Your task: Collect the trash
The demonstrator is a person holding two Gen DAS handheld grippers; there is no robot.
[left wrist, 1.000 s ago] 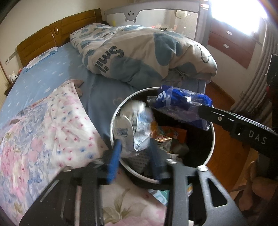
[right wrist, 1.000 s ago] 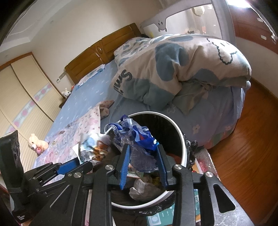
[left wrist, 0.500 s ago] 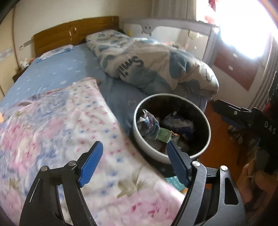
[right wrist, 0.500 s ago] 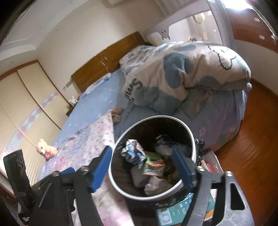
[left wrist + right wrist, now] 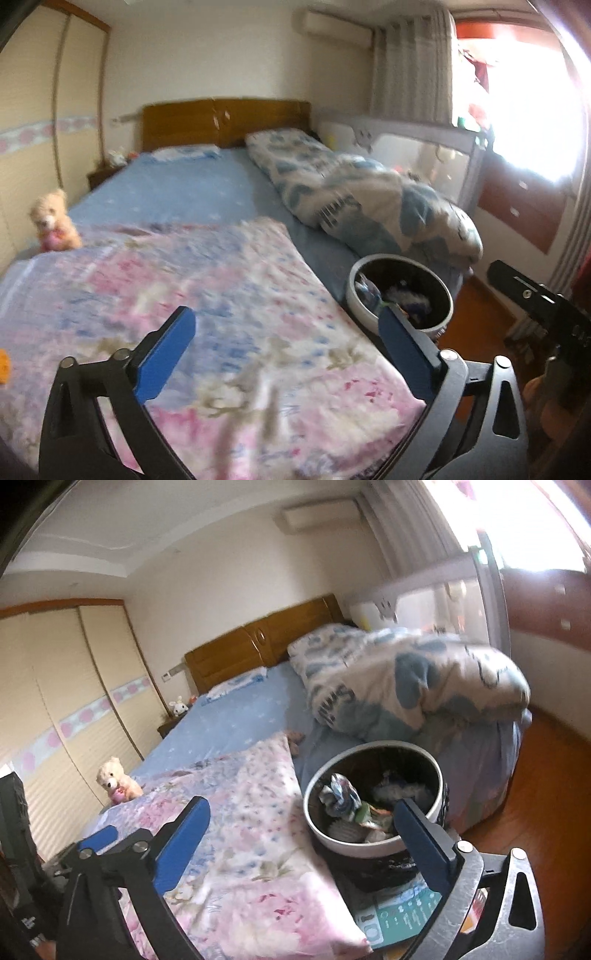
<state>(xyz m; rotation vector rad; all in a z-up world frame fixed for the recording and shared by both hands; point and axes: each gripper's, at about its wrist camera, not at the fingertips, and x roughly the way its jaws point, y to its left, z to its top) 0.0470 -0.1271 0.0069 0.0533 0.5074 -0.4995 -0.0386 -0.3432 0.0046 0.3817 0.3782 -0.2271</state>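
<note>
Two tongs (image 5: 284,345) (image 5: 301,834) opening, empty; bin (image 5: 325,834) beside bed (image 5: 229,720).

Daylight floods in from a window (image 5: 532,122) up and to the right of the left claw (image 5: 282,345), blown out to white glare that washes the curtain (image 5: 410,62) beside it. The room is otherwise softly lit, with faint shadows. Both views are motion-blurred, worst on the floral blanket (image 5: 221,314) under the claws. Fisheye distortion bends the walls, and the corners go black.
</note>
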